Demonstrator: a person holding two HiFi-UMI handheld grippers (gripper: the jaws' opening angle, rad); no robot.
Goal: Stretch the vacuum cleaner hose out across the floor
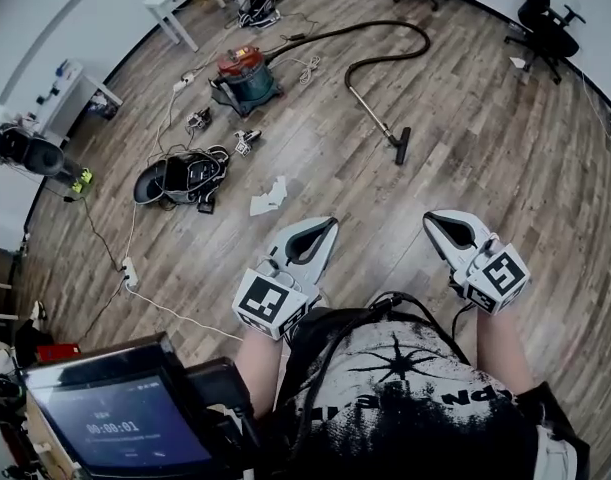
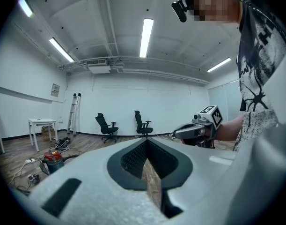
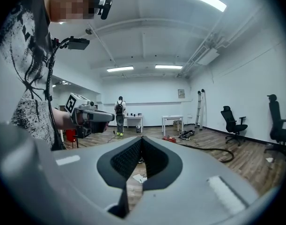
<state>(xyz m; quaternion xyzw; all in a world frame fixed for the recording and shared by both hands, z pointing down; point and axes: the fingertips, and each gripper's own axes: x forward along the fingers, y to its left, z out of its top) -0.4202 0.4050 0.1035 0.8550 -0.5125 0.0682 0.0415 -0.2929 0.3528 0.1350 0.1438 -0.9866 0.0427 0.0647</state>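
**A:** Both clamped on nothing: left gripper (image 1: 330,224) and right gripper (image 1: 431,220) are pinched tight and empty. The hose (image 1: 385,58) lies curled well ahead of the tips, beyond its floor nozzle (image 1: 401,145).

**B:** I'd walk over, open wide, grab near the nozzle and pull away from the canister (image 1: 243,73). Labels? None legible — just the screen (image 1: 125,423), seemingly 00:00:01.
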